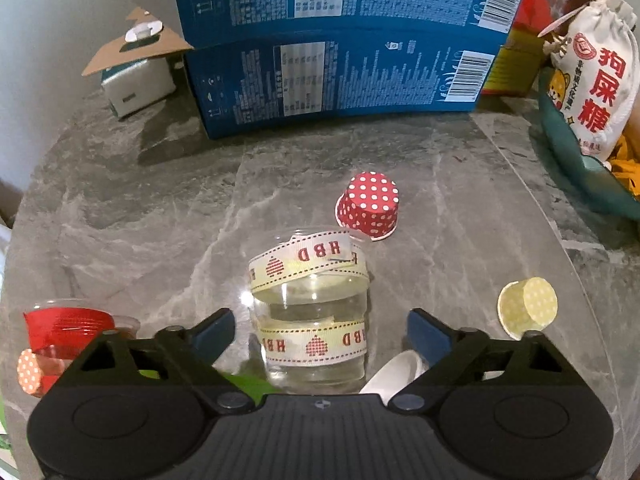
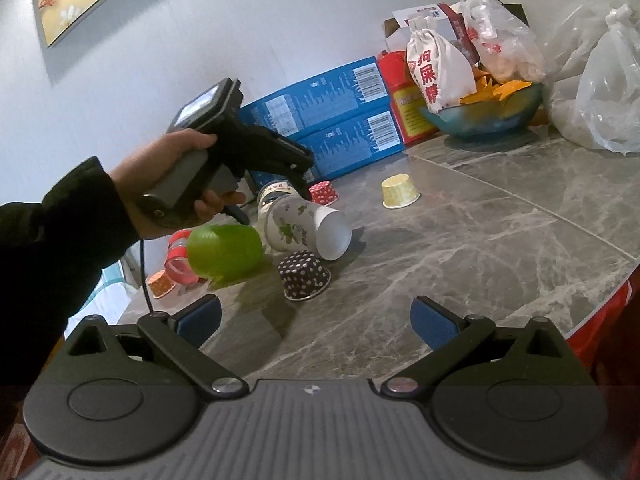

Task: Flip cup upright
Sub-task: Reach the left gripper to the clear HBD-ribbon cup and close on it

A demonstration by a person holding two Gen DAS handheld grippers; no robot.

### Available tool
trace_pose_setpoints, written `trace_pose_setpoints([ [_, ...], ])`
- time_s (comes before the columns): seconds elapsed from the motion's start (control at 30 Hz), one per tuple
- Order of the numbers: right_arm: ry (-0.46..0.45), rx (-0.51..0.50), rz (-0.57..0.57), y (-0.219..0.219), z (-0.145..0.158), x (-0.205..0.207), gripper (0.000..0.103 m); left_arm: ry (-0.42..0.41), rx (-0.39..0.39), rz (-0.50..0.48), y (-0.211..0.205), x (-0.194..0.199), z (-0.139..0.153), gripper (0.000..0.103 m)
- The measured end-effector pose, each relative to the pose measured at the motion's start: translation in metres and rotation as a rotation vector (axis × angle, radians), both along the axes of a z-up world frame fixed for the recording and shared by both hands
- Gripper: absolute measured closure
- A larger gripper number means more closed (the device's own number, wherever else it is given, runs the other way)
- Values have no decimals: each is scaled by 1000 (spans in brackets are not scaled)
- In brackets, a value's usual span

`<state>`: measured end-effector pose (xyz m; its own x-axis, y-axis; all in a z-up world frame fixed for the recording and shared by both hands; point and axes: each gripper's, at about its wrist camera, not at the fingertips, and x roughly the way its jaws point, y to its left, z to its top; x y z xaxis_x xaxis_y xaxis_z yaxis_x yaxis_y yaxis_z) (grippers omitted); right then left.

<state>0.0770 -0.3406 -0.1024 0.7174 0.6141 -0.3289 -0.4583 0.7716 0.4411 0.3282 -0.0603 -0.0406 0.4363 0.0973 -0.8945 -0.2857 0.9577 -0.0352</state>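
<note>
A clear plastic cup [image 1: 314, 312] wrapped in cream "HBD" ribbon stands on the grey marble table [image 1: 140, 208], between the fingers of my open left gripper [image 1: 320, 334]; the pads do not touch it. In the right wrist view the same cup [image 2: 274, 194] shows partly hidden behind the left gripper [image 2: 300, 172]. My right gripper [image 2: 316, 320] is open and empty above the table [image 2: 480, 248]. A white floral paper cup [image 2: 304, 230] lies on its side. A green cup [image 2: 224, 252] lies on its side beside it.
Small baking cups stand upside down: red dotted [image 1: 370, 204], yellow [image 1: 528, 306], dark dotted [image 2: 304, 274], orange [image 2: 160, 284]. A clear cup with red ribbon [image 1: 68, 332] is at the left. Blue boxes [image 1: 340, 80], a bowl [image 2: 480, 116] and plastic bags [image 2: 600, 92] line the back.
</note>
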Motion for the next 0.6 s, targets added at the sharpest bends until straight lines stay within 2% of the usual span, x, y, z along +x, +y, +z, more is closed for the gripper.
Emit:
trace_pose_setpoints([
  [0.03,-5,0,1,0,0,-1,1,-1,-7,2,1,0,-2,15],
  [0.2,-4,9,-2,-2,-1,1,1,-7,-6,11,4,-1,-5,40],
  [0.43,-12,-9,-1,6,3,0,1,-58,4,-9,6,-9,3,41],
  [0.6,-28,-32,-11,9,12,-8,1,-160,0,-55,10,-37,45,42],
])
